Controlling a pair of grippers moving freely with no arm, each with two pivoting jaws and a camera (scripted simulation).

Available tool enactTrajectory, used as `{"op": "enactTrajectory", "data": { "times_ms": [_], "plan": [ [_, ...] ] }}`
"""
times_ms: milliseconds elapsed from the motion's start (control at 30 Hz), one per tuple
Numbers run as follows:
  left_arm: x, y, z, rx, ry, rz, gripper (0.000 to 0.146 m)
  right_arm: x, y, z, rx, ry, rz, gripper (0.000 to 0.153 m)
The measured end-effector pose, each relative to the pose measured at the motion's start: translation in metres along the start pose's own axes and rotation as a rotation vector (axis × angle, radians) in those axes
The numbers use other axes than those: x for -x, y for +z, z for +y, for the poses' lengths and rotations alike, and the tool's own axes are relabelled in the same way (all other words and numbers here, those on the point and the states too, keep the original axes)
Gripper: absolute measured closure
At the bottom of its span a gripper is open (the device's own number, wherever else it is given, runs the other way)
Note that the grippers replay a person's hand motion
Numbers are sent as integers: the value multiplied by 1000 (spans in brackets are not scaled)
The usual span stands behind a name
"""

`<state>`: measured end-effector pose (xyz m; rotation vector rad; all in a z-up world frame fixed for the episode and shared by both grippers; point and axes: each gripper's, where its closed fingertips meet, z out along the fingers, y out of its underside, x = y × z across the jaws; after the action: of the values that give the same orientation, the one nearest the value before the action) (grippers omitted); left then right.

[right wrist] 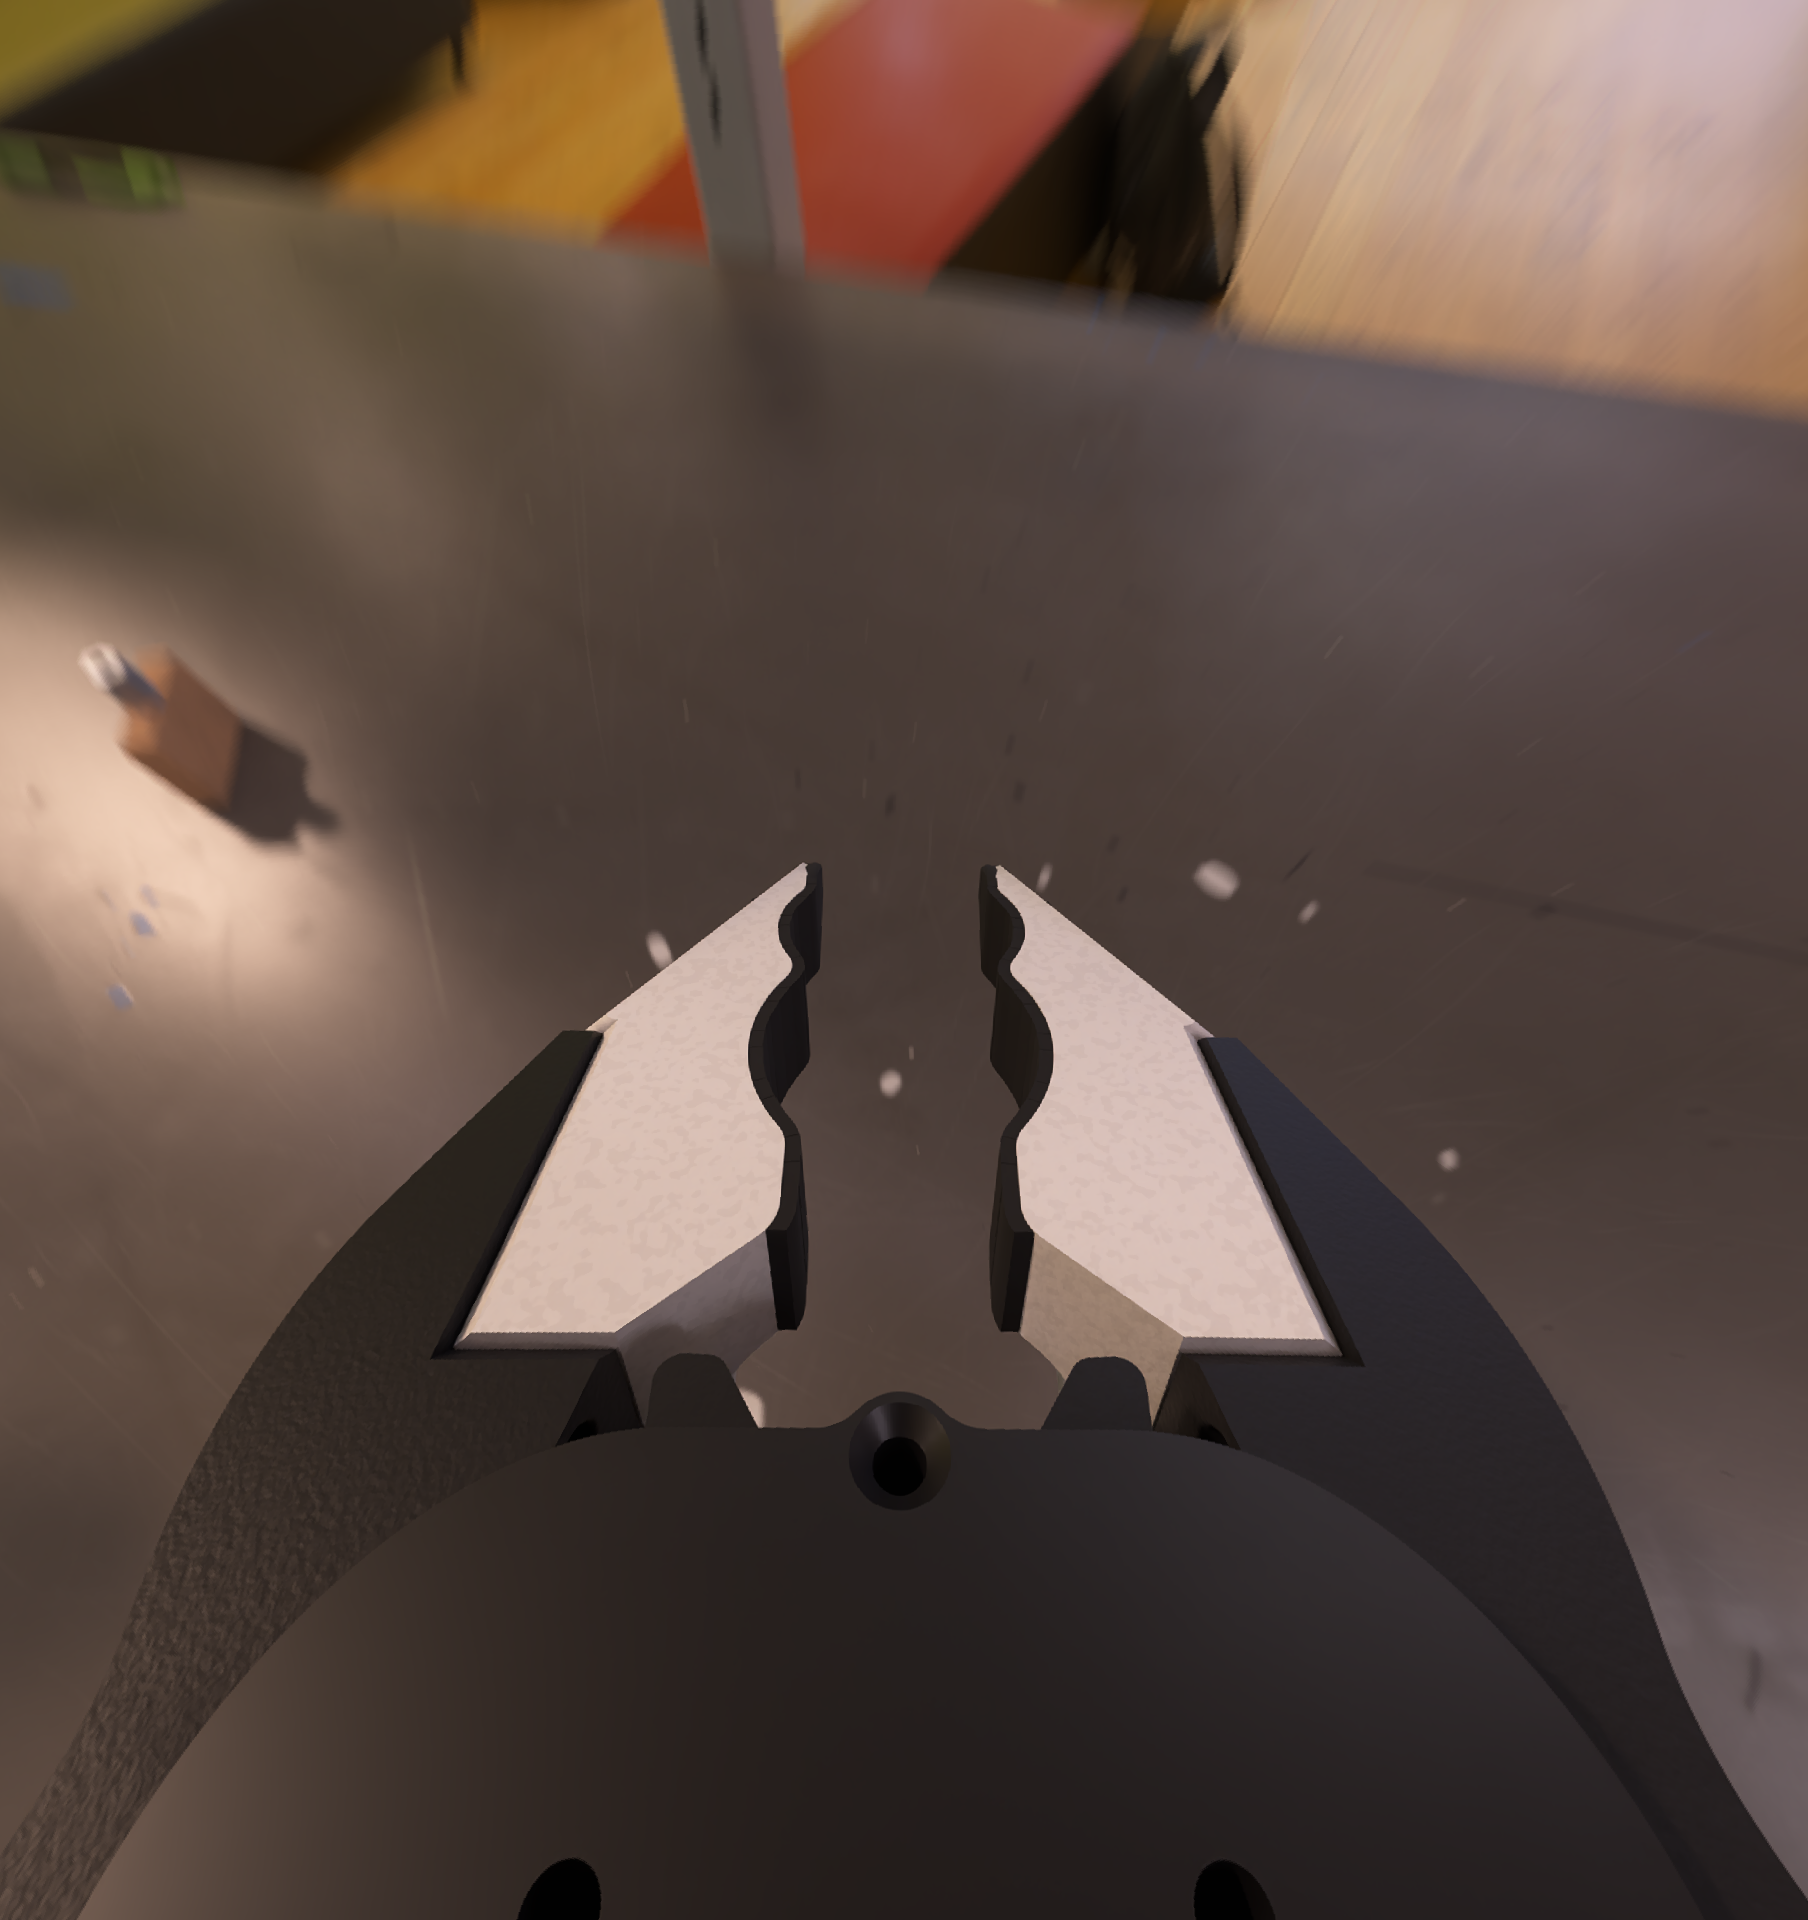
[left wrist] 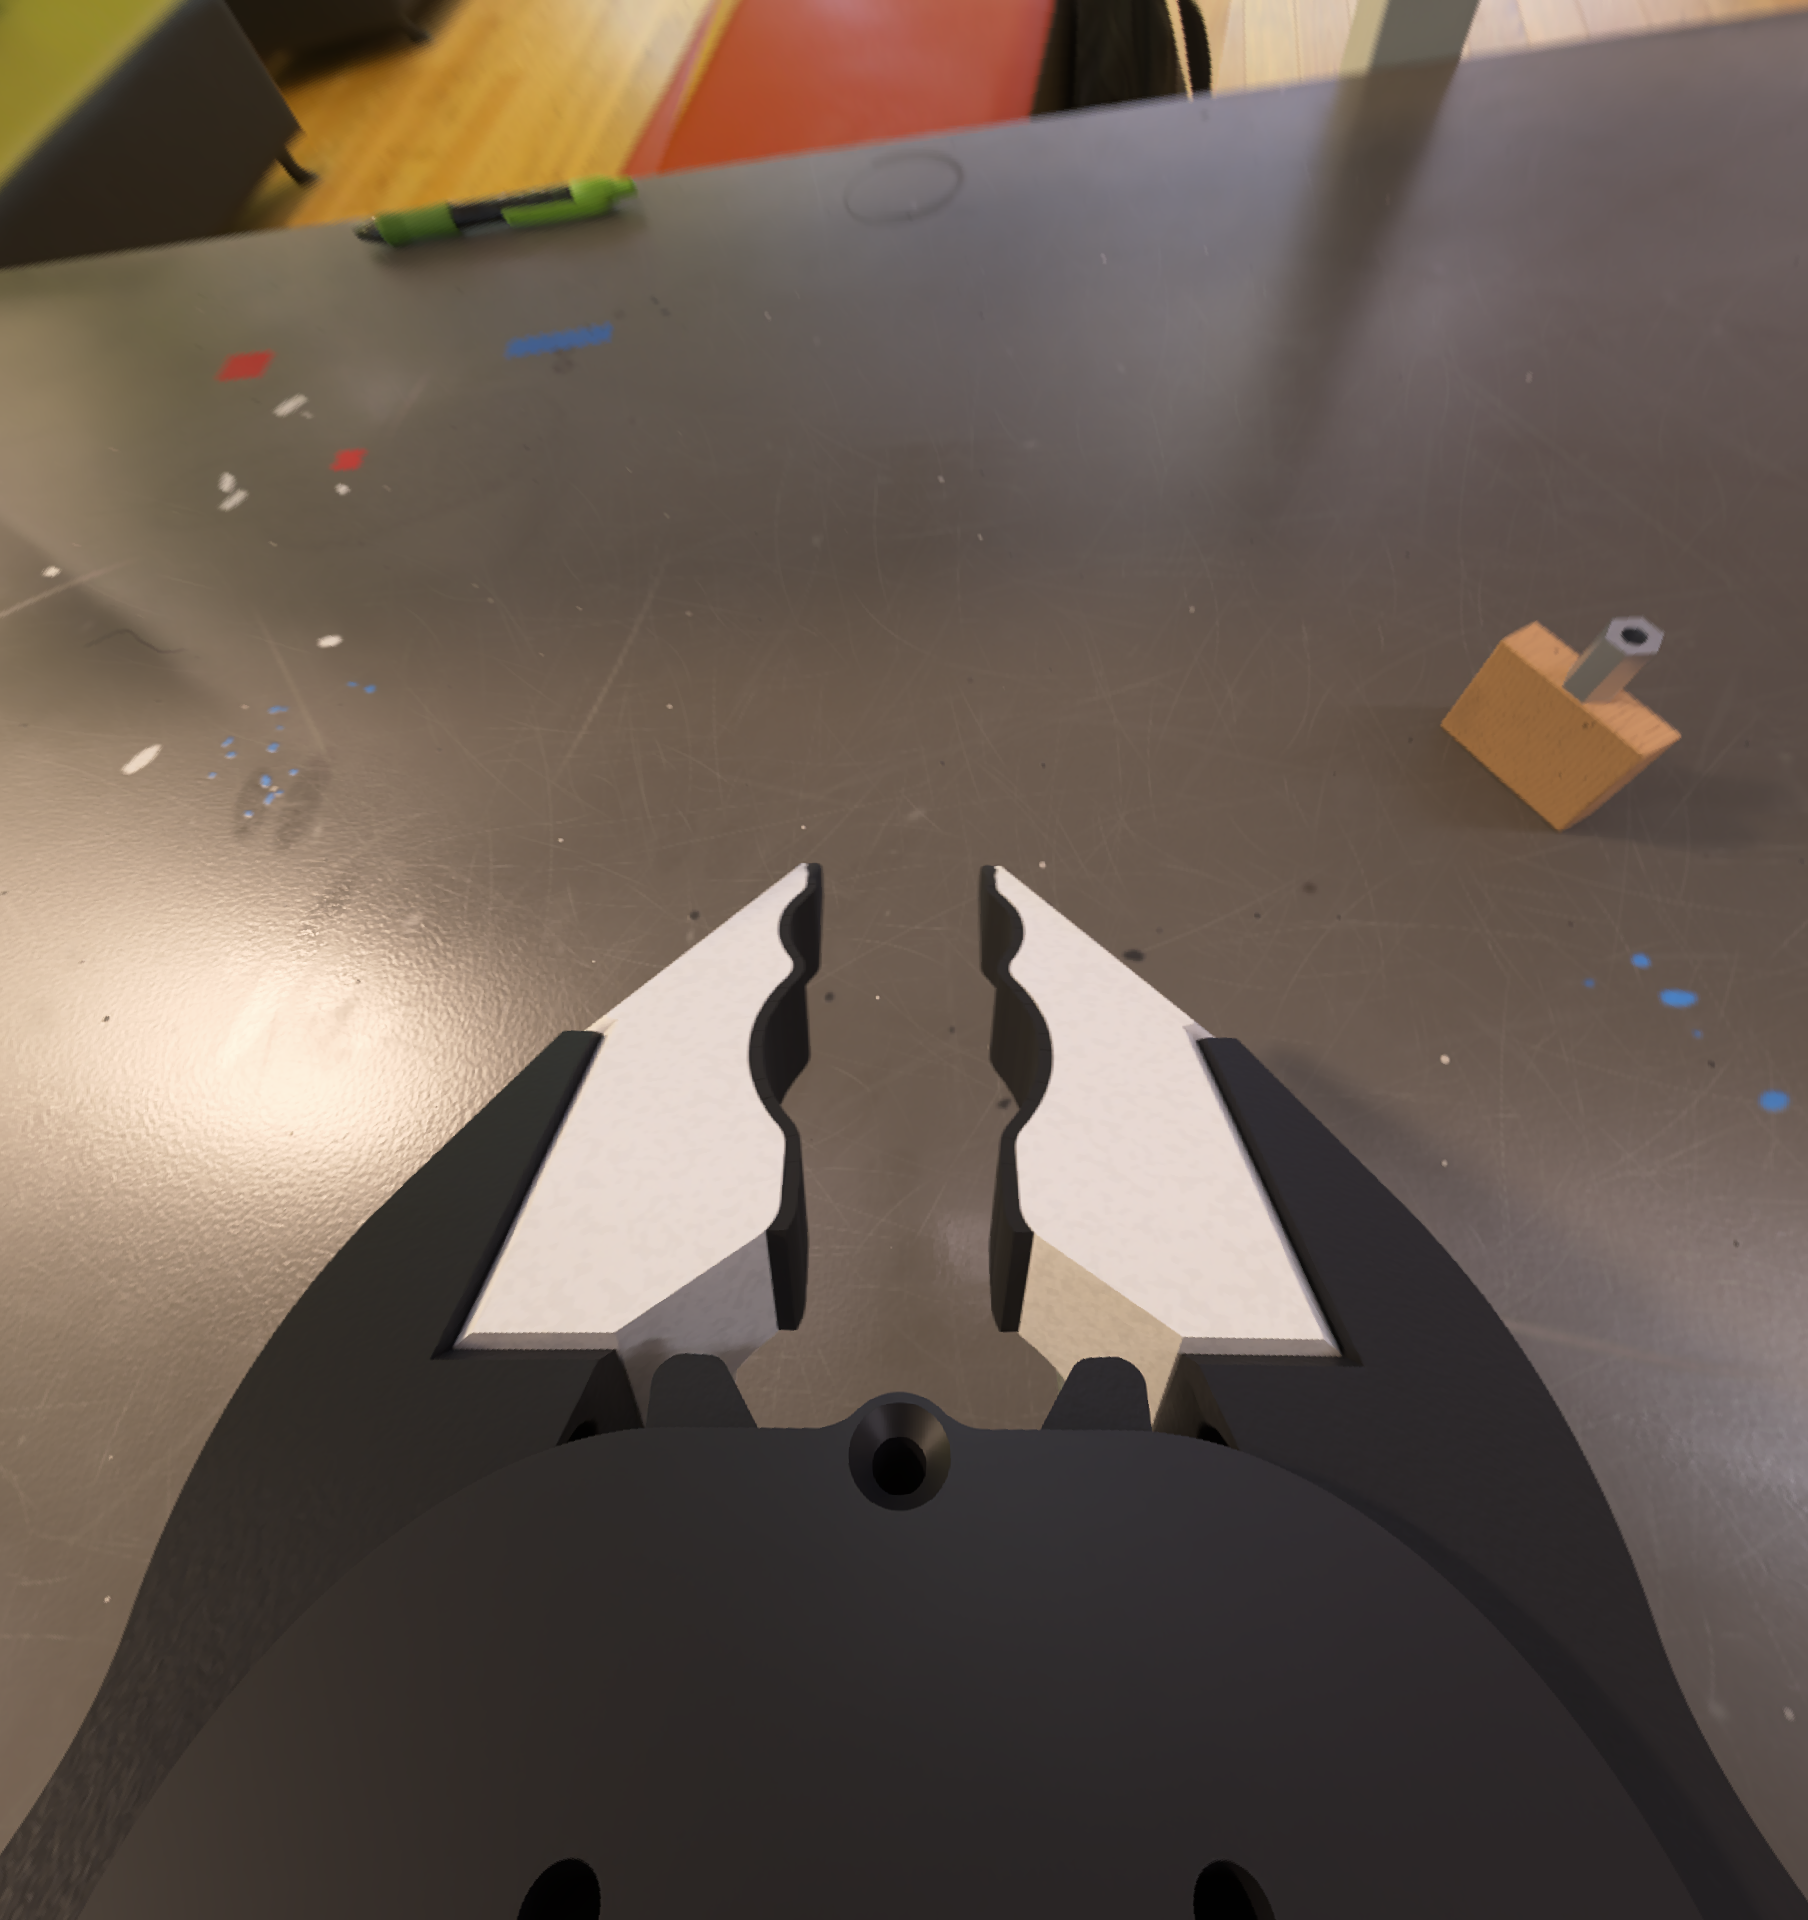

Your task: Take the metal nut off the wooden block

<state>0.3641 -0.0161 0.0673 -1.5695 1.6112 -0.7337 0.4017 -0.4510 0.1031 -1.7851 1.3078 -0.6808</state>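
Frankly, I expect the metal nut [left wrist: 1615, 671] to be the easy part to lift and the hard part to keep hold of. It looks like a long hexagonal sleeve of grey steel, stiff, small and probably light, with smooth flats that could slide between hard pads. I would take it across two opposite flats, on the exposed length above the wood, and pull straight along its own axis so it does not bind. The wooden block [left wrist: 1556, 732] looks light as well, so I judge it may come up with the nut unless the other gripper pins it down.

As for looks, the nut has a dark bore at its top end and stands out of the block's upper face. The block is a pale, tan cube, sitting corner-on toward my left camera, directly on the dark scratched tabletop [left wrist: 879, 644].

Both sit well apart from either tool. From the left gripper [left wrist: 901, 878] they lie ahead and off to the right; from the right gripper [right wrist: 901, 878] the block [right wrist: 199, 743] and nut [right wrist: 115, 673] lie ahead to the left, smeared by blur. Each gripper hovers over bare tabletop with its jaws parted by a moderate gap and nothing between them.
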Motion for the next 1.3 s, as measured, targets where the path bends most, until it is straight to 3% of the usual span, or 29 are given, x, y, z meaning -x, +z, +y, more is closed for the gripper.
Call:
{"op": "enactTrajectory", "data": {
  "times_ms": [67, 133, 167, 267, 433, 533, 733, 933, 1167, 1300],
  "plan": [
    [2, -4, -4, -54, -12, -25, 106, 14, -32, -42, -190, 15, 22, 121],
    [3, -9, -9, -104, -12, -53, 101, 62, -52, -81, -303, 24, -156, 120],
    [3, -11, -12, -124, -11, -67, 98, 90, -54, -92, -276, 10, -259, 120],
    [2, -18, -19, -156, -15, -91, 87, 159, -27, -97, -37, -79, -416, 106],
    [-5, -37, -18, -145, -34, -40, 78, 222, 38, -73, 385, -58, -553, 100],
    [-2, -54, -20, -167, -22, -37, 78, 235, 66, -57, 541, -56, -540, 101],
    [-10, -88, -30, -178, -42, 66, 79, 240, 102, -38, 698, -123, -406, 111],
    [-16, -114, -51, -252, 22, 34, 81, 252, 111, -30, 803, -245, -317, 120],
    [-23, -123, -50, -233, 55, 43, 81, 261, 126, 2, 963, -178, -268, 122],
    [-19, -134, -49, -226, 82, 22, 81, 260, 128, 5, 993, -141, -261, 139]
  ]
}}
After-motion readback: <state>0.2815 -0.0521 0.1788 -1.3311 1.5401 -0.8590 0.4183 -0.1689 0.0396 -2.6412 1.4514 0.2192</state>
